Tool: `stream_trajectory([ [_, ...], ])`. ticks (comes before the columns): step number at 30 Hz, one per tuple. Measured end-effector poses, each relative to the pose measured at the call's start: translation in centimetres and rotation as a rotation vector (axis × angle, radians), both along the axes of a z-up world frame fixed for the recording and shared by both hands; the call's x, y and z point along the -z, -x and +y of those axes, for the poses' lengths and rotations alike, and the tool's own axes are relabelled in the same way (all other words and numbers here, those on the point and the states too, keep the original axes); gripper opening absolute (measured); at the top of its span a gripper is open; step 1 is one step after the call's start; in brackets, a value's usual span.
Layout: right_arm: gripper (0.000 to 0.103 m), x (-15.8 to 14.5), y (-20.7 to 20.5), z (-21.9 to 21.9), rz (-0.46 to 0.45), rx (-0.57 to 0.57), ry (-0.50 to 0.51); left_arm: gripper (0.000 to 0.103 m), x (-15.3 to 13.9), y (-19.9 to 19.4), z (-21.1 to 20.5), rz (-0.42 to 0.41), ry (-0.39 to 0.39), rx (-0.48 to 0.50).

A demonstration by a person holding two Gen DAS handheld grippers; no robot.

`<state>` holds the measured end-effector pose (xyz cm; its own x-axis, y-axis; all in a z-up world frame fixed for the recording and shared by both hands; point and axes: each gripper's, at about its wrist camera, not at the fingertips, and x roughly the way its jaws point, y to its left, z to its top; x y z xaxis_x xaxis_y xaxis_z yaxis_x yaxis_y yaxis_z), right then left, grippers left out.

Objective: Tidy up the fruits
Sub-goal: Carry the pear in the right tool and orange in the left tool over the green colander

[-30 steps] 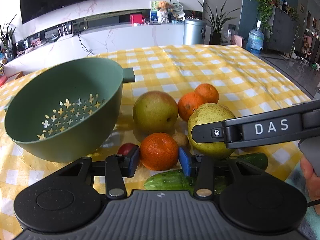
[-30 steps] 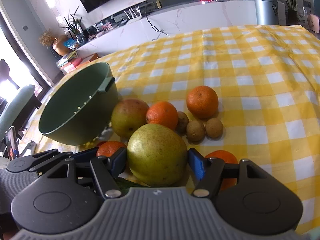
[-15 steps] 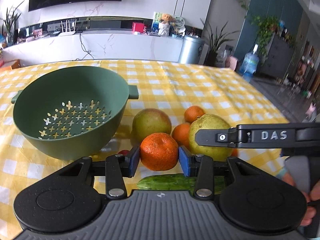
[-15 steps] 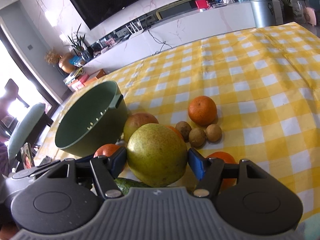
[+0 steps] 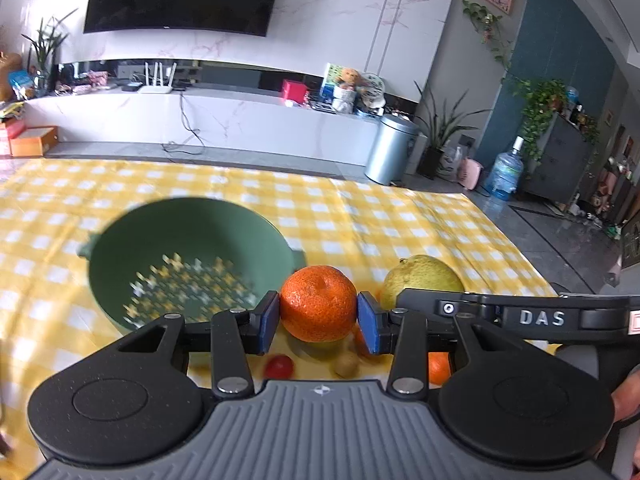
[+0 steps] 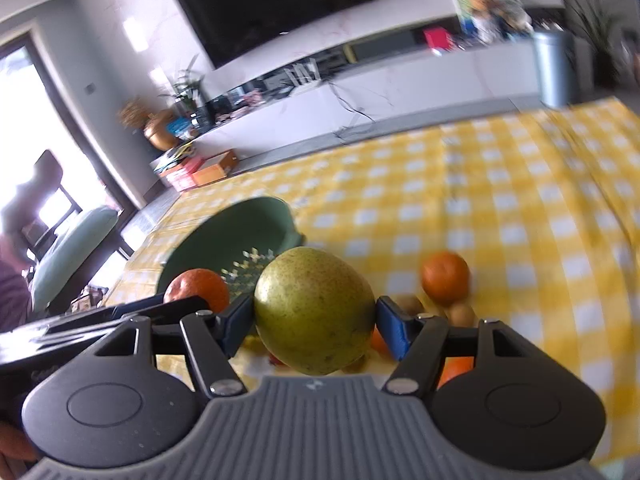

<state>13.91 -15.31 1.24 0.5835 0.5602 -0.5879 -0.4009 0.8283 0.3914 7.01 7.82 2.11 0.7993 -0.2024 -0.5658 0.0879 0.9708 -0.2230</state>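
Both fruits now higher above table; left gripper clamped on mandarin; right gripper on pear

Your left wrist camera looks forward and down along the left gripper, very near its fingers, toward the TV wall. Your right wrist camera looks the same way along the right gripper. Both views share the green colander at centre left and the yellow checked tablecloth.
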Motion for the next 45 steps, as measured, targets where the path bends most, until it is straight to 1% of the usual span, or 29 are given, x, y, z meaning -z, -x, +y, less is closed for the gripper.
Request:
stream_trajectory([
  [3,0.064,-1.3,-0.9,1.7,-0.034,-0.053,0.033,0.047,-0.6,-1.4,1.8,0.032,0.007,-0.038],
  [6,0.064,-2.1,-1.9,3.8,-0.057,-0.106,0.085,0.047,-0.7,-3.3,3.8,0.071,0.014,-0.069],
  [11,0.064,-2.2,-3.5,7.6,-0.080,-0.203,0.188,0.047,0.6,-5.5,5.9,0.119,0.006,-0.085],
  [15,0.064,-1.8,-4.4,10.3,-0.113,-0.277,0.279,0.047,1.9,-5.7,6.8,0.156,0.010,-0.097],
  [21,0.064,-0.6,-6.0,12.9,-0.155,-0.402,0.415,0.047,3.3,-6.1,7.3,0.193,-0.048,-0.109],
  [27,0.064,-0.1,-7.3,15.1,-0.194,-0.564,0.526,0.047,4.6,-6.7,7.3,0.233,-0.088,-0.111],
  [34,0.064,1.3,-8.0,17.6,-0.218,-0.727,0.646,0.048,5.6,-7.1,6.4,0.258,-0.210,-0.109],
  [38,0.064,2.2,-8.3,18.5,-0.194,-0.794,0.699,0.048,5.8,-7.2,6.2,0.268,-0.235,-0.096],
  [42,0.064,2.8,-8.9,19.1,-0.153,-0.817,0.720,0.048,5.9,-7.2,5.8,0.268,-0.277,-0.093],
  [45,0.064,3.1,-8.8,19.7,-0.147,-0.839,0.743,0.048,6.0,-7.3,5.8,0.271,-0.283,-0.088],
])
